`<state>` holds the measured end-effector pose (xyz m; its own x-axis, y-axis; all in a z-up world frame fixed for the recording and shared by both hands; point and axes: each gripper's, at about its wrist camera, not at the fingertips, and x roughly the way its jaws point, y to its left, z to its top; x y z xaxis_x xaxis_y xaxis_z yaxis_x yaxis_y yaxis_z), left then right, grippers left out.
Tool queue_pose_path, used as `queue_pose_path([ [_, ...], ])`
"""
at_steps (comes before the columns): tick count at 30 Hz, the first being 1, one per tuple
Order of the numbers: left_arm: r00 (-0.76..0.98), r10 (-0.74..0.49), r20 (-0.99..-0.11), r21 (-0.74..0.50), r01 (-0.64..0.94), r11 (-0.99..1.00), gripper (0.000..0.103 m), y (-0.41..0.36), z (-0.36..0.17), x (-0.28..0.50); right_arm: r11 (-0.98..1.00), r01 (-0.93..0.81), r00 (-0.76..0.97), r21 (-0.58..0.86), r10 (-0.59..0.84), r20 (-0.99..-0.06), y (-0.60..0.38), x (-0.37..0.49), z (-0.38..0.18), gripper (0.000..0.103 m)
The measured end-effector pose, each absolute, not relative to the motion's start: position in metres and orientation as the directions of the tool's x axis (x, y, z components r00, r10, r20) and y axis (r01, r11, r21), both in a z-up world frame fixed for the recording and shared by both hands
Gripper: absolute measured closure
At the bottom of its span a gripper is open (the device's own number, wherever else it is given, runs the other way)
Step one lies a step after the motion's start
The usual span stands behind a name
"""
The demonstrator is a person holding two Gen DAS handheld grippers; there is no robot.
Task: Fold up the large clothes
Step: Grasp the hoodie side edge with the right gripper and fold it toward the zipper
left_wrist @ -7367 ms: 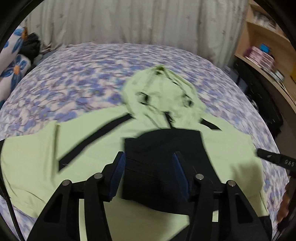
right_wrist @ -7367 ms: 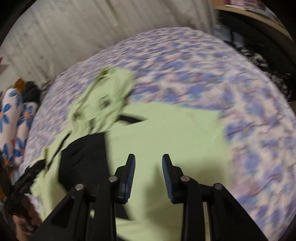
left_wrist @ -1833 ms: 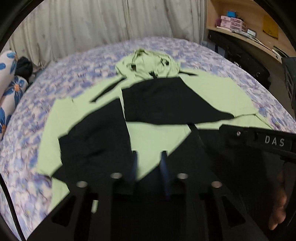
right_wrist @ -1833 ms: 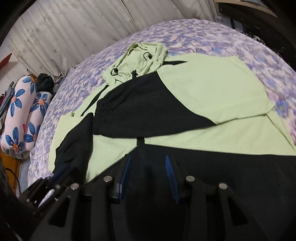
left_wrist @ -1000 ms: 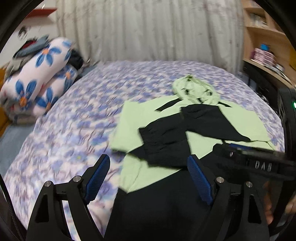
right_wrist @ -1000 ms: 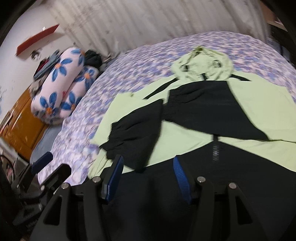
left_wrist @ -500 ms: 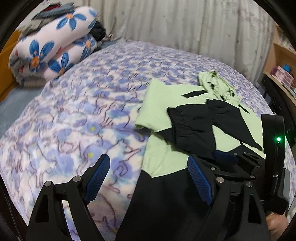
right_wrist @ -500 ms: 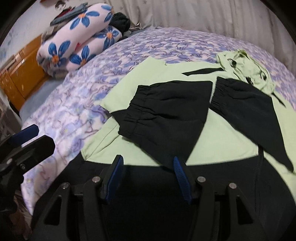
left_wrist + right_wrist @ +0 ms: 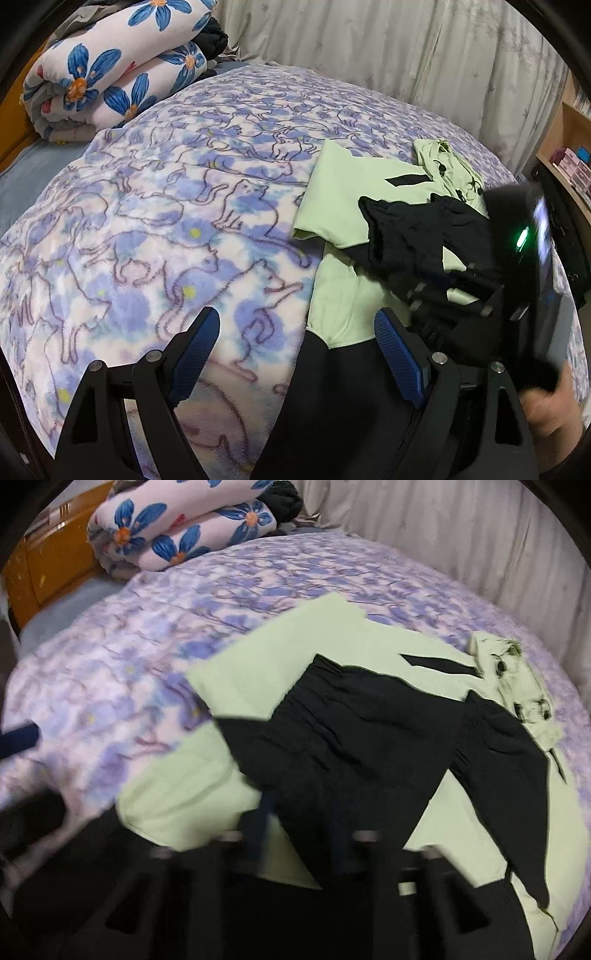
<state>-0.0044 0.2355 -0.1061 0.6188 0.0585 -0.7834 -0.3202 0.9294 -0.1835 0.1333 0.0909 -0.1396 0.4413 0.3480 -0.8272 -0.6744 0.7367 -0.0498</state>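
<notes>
A light green and black hooded jacket (image 9: 343, 192) (image 9: 258, 672) lies flat on the bed, both black sleeves (image 9: 369, 746) folded across its front and the hood (image 9: 517, 686) at the far end. My left gripper (image 9: 297, 347) is open over the jacket's black bottom corner (image 9: 332, 398) and the blanket beside it. My right gripper (image 9: 299, 842) is blurred and low over the near sleeve. Its jaws are closing with a gap left, and I see no cloth pinched between them. It also shows blurred as the right gripper (image 9: 436, 291) in the left wrist view, with a hand (image 9: 554, 406) behind it.
The bed wears a purple cat-print blanket (image 9: 166, 203). Rolled flower-print quilts (image 9: 110, 66) (image 9: 184, 528) lie at its far left, by orange wooden furniture (image 9: 48, 565). A pale curtain (image 9: 369, 48) hangs behind. Shelves with boxes (image 9: 569, 158) stand at the right.
Both views have swung left toward the jacket's left side and sunk lower. My right jaws have narrowed and now blur over the near black sleeve. The left jaws stay wide.
</notes>
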Motion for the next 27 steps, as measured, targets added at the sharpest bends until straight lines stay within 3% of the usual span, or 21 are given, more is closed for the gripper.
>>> queue_pose_path([
  [2, 0.626, 0.059, -0.778, -0.186, -0.319, 0.929, 0.018, 0.235, -0.104, -0.006, 0.746, -0.665, 0.472, -0.03, 0.389, -0.791, 0.084, 0.139, -0.112, 0.092],
  [7, 0.643, 0.062, -0.763, -0.186, -0.312, 0.932, 0.018, 0.232, -0.097, -0.01, 0.812, -0.579, 0.615, 0.077, 0.496, -0.613, 0.023, 0.152, -0.027, 0.093],
  [12, 0.652, 0.063, -0.755, -0.179, -0.298, 0.938, 0.018, 0.227, -0.093, -0.011, 0.903, -0.386, 0.741, 0.19, 0.426, -0.519, -0.07, 0.163, -0.003, 0.093],
  [15, 0.652, 0.061, -0.756, -0.172, -0.288, 0.942, 0.018, 0.223, -0.093, -0.009, 0.94, -0.237, 0.73, 0.246, 0.34, -0.593, -0.122, 0.17, -0.035, 0.092],
  [17, 0.646, 0.055, -0.761, -0.168, -0.278, 0.946, 0.018, 0.219, -0.095, -0.006, 0.959, -0.132, 0.662, 0.25, 0.274, -0.697, -0.147, 0.178, -0.07, 0.079],
  [20, 0.641, 0.048, -0.766, -0.163, -0.265, 0.95, 0.018, 0.214, -0.097, -0.001, 0.971, -0.025, 0.557, 0.236, 0.21, -0.804, -0.178, 0.177, -0.116, 0.074],
  [24, 0.63, 0.045, -0.775, -0.142, -0.243, 0.959, 0.018, 0.205, -0.099, 0.007, 0.946, 0.024, 0.49, 0.322, 0.27, -0.829, -0.208, 0.168, -0.142, 0.072],
  [27, 0.617, 0.039, -0.786, -0.12, -0.214, 0.969, 0.018, 0.201, -0.1, 0.019, 0.925, 0.02, 0.488, 0.38, 0.323, -0.811, -0.219, 0.167, -0.141, 0.061],
])
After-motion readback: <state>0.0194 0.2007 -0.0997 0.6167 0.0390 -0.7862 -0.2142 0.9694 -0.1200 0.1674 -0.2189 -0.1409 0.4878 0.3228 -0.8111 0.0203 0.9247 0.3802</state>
